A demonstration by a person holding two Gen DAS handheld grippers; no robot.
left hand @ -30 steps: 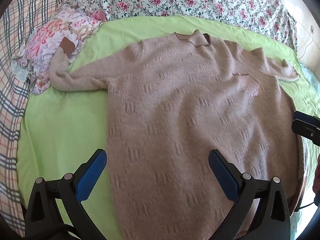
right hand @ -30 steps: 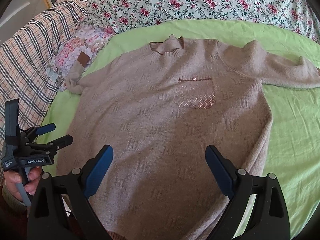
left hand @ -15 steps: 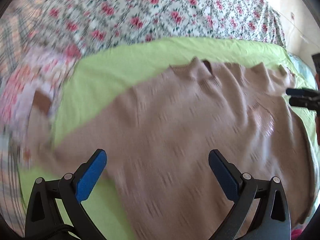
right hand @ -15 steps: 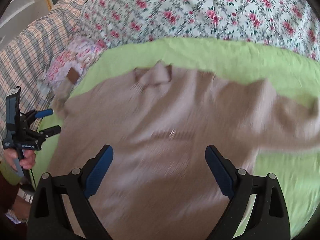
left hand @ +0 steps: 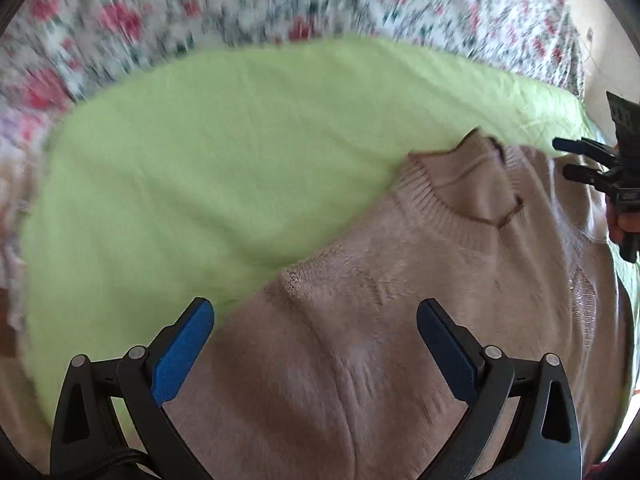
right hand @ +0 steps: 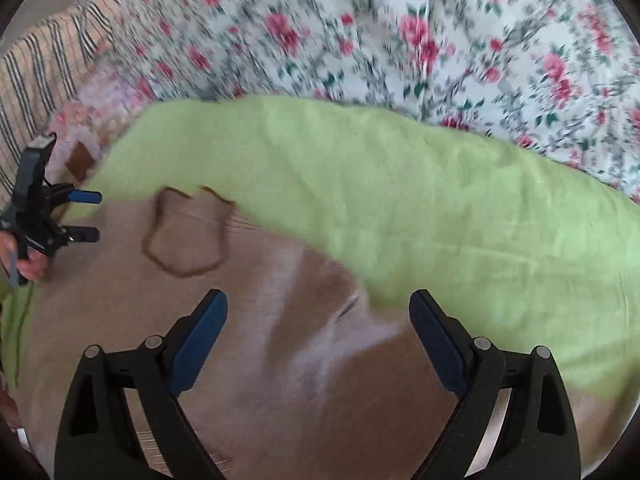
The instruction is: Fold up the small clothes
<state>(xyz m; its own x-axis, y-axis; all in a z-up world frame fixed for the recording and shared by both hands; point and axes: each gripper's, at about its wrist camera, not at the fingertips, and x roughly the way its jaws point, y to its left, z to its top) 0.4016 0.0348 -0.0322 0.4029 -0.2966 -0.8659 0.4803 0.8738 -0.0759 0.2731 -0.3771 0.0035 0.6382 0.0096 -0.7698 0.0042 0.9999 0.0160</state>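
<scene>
Zero folds visible so far: sweater point(left hand: 400, 320) lies flat on the green blanket point(left hand: 200, 160), all folding left. Left hand-held gripper point(left hand: 316, 344) spread wide at lower frame over the shoulder; right hand-held gripper point(right hand: 318, 338) likewise wide, empty, probably above the other shoulder, but blurred.

Our left gripper point(left hand: 316, 344) and right gripper point(right hand: 318, 336) have black frames, blue ribbed pads point(left hand: 182, 354), silver screws point(left hand: 492, 353); bare skin shows on our hand point(right hand: 30, 266).
</scene>
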